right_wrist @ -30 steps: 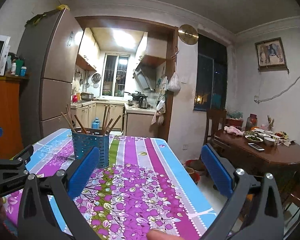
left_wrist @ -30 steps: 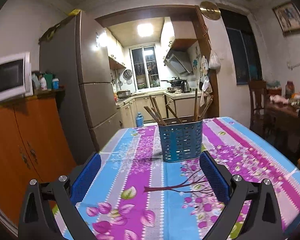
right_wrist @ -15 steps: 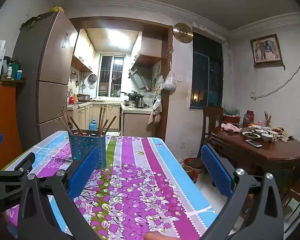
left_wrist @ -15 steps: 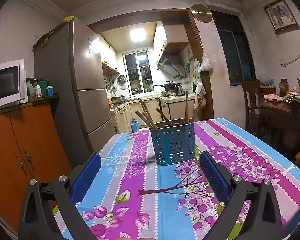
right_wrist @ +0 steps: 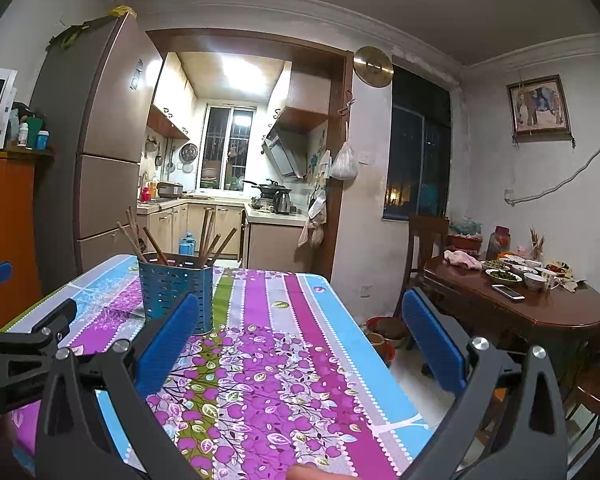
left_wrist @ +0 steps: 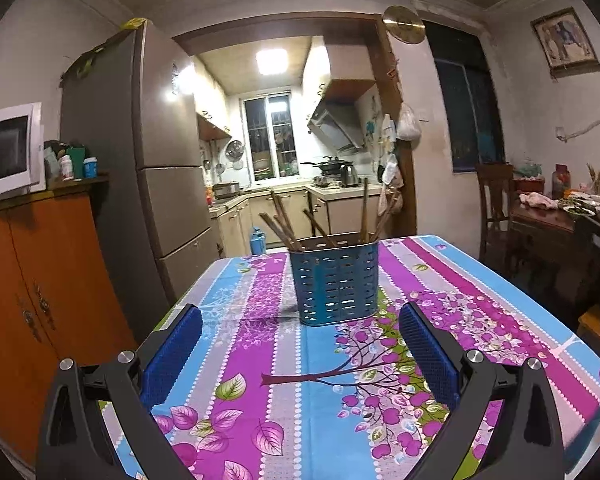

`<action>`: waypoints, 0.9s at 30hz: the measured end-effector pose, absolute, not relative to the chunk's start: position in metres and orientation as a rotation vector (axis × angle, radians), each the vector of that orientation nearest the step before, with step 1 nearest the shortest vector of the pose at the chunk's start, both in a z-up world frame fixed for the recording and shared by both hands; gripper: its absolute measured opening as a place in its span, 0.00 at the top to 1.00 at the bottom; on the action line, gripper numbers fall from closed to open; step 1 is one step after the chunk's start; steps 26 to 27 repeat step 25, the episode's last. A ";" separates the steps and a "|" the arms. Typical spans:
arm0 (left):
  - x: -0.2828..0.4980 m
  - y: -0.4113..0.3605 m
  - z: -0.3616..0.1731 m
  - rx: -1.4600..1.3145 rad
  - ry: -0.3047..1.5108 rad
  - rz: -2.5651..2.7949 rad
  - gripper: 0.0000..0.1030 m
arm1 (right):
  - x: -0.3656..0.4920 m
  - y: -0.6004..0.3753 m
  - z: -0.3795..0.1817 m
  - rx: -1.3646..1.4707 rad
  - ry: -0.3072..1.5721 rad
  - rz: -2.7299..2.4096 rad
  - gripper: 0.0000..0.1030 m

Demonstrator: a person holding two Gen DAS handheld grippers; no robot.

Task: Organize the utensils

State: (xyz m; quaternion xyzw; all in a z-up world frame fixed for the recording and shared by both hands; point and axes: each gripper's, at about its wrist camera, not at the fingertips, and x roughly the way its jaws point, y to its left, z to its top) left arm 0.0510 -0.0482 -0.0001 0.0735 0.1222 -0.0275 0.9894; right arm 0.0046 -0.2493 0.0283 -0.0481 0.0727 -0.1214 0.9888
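A blue perforated utensil holder [left_wrist: 335, 283] stands upright on the floral tablecloth [left_wrist: 284, 380], with several brown wooden chopsticks [left_wrist: 284, 224] sticking out of it. It also shows in the right wrist view [right_wrist: 175, 292], at the left. My left gripper [left_wrist: 300, 344] is open and empty, held above the table short of the holder. My right gripper [right_wrist: 300, 340] is open and empty, to the right of the holder. The left gripper's body [right_wrist: 24, 356] shows at the left edge of the right wrist view.
An orange cabinet [left_wrist: 32, 300] with a microwave [left_wrist: 8, 148] stands left of the table, beside a tall fridge [left_wrist: 156, 176]. A kitchen doorway lies behind. A dark dining table [right_wrist: 532, 304] with bowls and chairs stands to the right. The table's right edge [right_wrist: 364, 344] drops to the floor.
Both views have tilted up slightly, so the holder sits a little lower in frame. Both grippers stay open and empty. The holder has not moved.
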 end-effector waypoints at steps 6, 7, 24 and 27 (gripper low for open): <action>0.053 -0.049 -0.003 0.147 0.253 -0.043 0.05 | 0.006 -0.250 0.026 -0.101 0.155 -0.247 0.05; 0.053 -0.049 -0.004 0.146 0.252 -0.049 0.05 | 0.006 -0.250 0.026 -0.099 0.154 -0.247 0.05; 0.051 -0.056 -0.005 0.183 0.278 -0.085 0.06 | 0.007 -0.257 0.024 -0.076 0.167 -0.263 0.05; 0.051 -0.056 -0.005 0.180 0.276 -0.082 0.06 | 0.008 -0.256 0.024 -0.078 0.168 -0.263 0.05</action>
